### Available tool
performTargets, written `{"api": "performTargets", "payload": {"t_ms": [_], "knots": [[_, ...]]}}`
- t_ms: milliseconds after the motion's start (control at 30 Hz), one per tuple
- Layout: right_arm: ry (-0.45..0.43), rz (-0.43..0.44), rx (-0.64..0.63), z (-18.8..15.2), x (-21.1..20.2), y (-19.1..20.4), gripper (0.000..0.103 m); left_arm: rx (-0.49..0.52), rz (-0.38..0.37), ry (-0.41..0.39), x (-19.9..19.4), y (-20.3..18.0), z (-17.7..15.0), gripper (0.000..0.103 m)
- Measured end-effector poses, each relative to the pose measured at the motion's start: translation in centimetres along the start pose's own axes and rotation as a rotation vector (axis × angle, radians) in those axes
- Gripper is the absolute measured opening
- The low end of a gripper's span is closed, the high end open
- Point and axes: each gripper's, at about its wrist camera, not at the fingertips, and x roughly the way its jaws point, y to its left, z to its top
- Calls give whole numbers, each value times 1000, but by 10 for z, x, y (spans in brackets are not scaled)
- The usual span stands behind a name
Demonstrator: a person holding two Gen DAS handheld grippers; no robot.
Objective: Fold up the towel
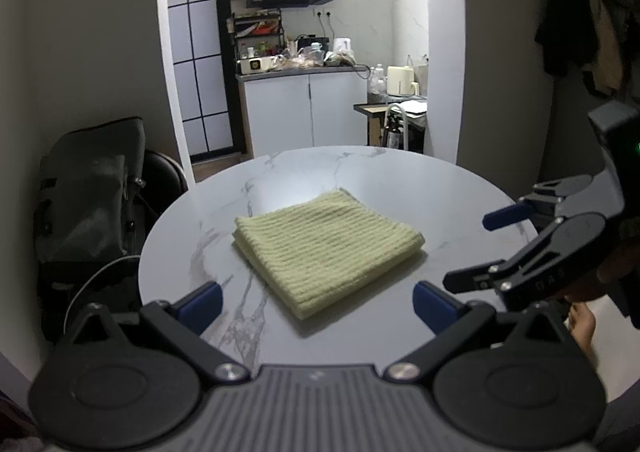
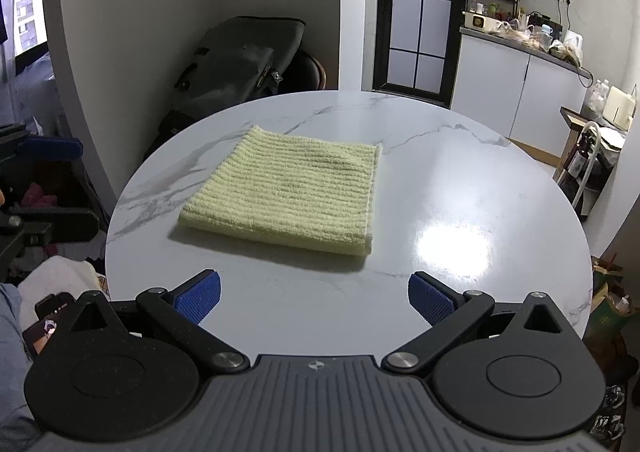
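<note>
**Folded towel on the round table, both grippers empty**

Left wrist view: the left gripper (image 1: 316, 306) hangs with its blue-padded fingers spread wide, nothing between them. Straight ahead at 12 o'clock, the pale green towel (image 1: 326, 250) lies folded into a layered square on the marble table (image 1: 224, 212), apart from both pads. The right gripper (image 1: 486, 248) enters at 3 o'clock, its jaws parted too and holding nothing.

From the right wrist view, the right gripper (image 2: 314, 296) is likewise spread, with the towel (image 2: 292, 192) lying at 11 o'clock on the table (image 2: 460, 192). A dark bag (image 2: 236, 64) sits beyond the table's far rim.
</note>
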Motion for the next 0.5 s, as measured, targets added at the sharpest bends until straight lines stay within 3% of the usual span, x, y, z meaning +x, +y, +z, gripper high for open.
{"api": "performTargets", "payload": {"t_ms": [500], "knots": [[25,30,-52,-12,1,7,102,-15,9,33,10,-6,-9,103]]}}
